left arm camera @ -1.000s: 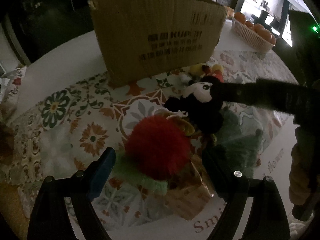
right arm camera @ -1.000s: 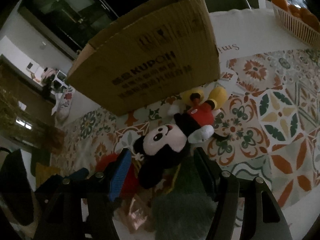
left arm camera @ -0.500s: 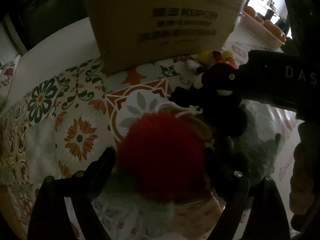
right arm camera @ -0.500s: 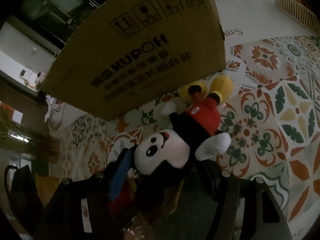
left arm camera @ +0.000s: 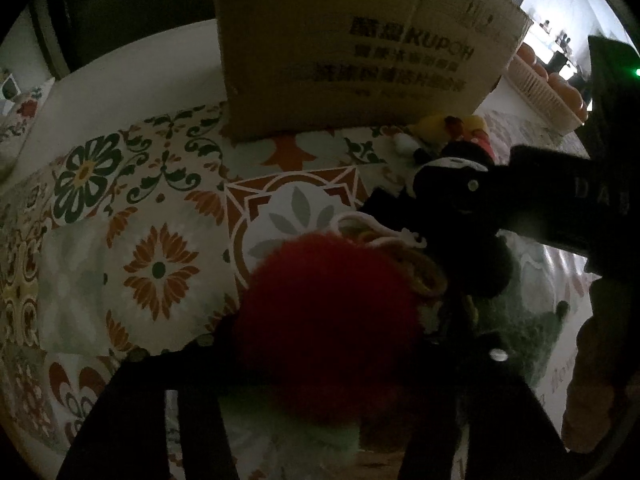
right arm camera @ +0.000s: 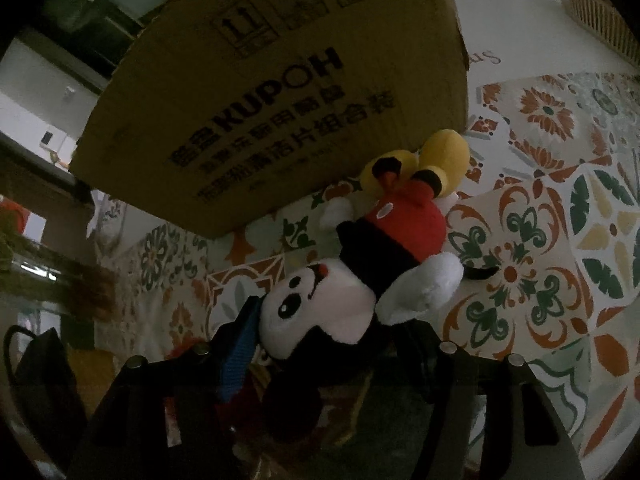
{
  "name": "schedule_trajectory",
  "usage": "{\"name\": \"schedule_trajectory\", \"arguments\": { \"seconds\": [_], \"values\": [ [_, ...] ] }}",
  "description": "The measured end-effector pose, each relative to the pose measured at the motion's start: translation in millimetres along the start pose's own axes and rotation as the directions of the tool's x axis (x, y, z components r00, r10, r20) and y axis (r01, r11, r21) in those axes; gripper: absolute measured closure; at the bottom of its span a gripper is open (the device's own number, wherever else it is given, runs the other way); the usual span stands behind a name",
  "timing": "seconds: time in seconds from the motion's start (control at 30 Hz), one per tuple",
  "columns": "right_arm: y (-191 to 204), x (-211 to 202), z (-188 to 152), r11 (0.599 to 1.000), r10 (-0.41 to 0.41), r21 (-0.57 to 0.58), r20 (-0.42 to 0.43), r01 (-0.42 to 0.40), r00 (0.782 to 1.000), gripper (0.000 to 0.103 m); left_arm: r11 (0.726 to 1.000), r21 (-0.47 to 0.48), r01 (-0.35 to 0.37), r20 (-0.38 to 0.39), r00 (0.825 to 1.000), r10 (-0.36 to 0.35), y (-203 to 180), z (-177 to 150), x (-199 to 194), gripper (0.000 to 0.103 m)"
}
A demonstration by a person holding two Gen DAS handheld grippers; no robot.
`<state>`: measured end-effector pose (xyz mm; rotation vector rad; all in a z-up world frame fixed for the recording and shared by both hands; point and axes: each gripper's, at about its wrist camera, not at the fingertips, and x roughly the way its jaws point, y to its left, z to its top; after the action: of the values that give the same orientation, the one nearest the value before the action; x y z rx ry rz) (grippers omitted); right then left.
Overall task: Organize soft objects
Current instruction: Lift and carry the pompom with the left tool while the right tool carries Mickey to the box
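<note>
Judging from its fluff, the red pompom [left arm camera: 328, 320] near the box [left arm camera: 360, 52], just clamped by the closing left gripper [left arm camera: 324, 344], is taken as light and squashy; right gripper [right arm camera: 328, 344] straddles the mouse doll's [right arm camera: 360, 280] head, grip unclear.

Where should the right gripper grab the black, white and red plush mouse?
Take the plush mouse by its round white-faced head, coming from above: the head lies nearest, already between the right gripper's fingers, while the body trails toward the cardboard box.
</note>
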<state>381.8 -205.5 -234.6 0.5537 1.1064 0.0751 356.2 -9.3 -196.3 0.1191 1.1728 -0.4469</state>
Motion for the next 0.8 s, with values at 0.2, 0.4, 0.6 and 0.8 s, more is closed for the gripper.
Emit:
{"name": "schedule_trajectory", "arguments": {
  "seconds": [0.2,0.4,0.6,0.8],
  "values": [
    [-1.5,-11.8,-1.6,0.999,-0.027,-0.021,0.021,0.028,0.999,0.042,0.998,-0.054,0.014,0.036,0.999,-0.012,7.1,-6.5,-15.0,0.062],
    [0.1,-29.5,-4.5,0.998,-0.031,-0.046,0.051,0.033,0.998,0.042,0.998,-0.070,-0.008,0.079,0.997,0.013,7.5,-12.9,-36.5,0.063],
    [2.8,-48.1,-7.6,0.997,-0.028,-0.063,0.085,0.033,0.996,0.042,0.994,-0.112,-0.010,0.118,0.993,0.024,3.2,-11.6,-54.5,0.064],
    [7.2,-71.4,-7.3,0.997,-0.013,-0.079,0.132,0.023,0.991,0.042,0.991,-0.135,-0.004,0.166,0.986,0.027,-8.6,-1.5,-75.6,0.064]
  ]
}}
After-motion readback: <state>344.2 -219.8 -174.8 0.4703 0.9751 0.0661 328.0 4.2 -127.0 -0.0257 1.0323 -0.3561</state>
